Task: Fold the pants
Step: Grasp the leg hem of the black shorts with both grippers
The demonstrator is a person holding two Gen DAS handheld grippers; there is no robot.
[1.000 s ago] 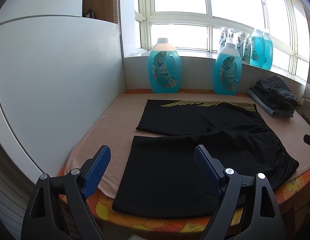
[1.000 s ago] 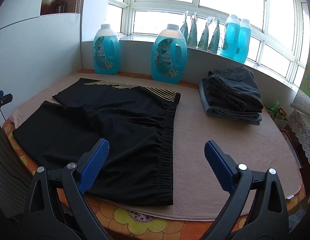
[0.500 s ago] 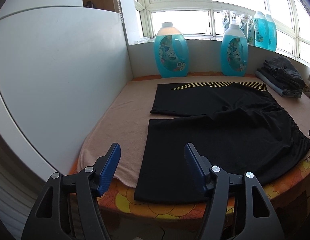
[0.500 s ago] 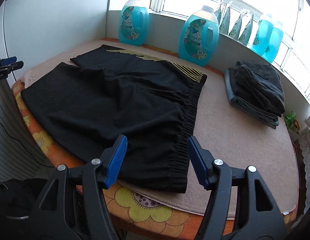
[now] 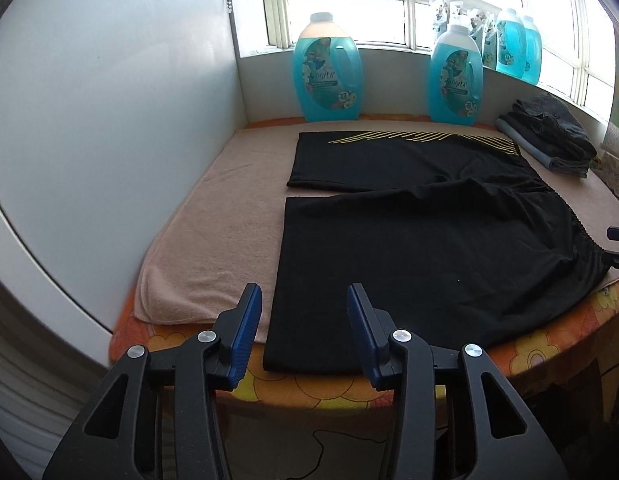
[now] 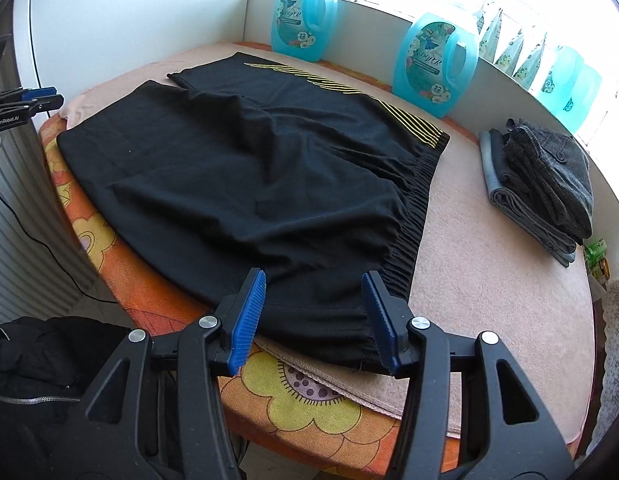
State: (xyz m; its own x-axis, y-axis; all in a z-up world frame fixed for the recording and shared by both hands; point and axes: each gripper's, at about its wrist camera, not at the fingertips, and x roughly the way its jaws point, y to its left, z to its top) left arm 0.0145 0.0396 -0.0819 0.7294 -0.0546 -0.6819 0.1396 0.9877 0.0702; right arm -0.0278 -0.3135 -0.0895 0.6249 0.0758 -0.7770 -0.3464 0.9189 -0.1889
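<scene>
Pants: black shorts with yellow stripes [image 5: 421, 240] spread flat on the beige towel-covered bench [image 5: 229, 208], near hem and waistband overhanging its front edge
Left gripper [image 5: 304, 330]: blue pads apart, framing the near leg's hem corner
Right gripper [image 6: 314, 316]: spread wide, straddling the waistband corner, gripping nothing

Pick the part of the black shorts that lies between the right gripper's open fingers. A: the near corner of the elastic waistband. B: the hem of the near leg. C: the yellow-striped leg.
A: the right gripper brackets the near waistband corner of the black shorts, ribbed elastic beside its finger.
</scene>
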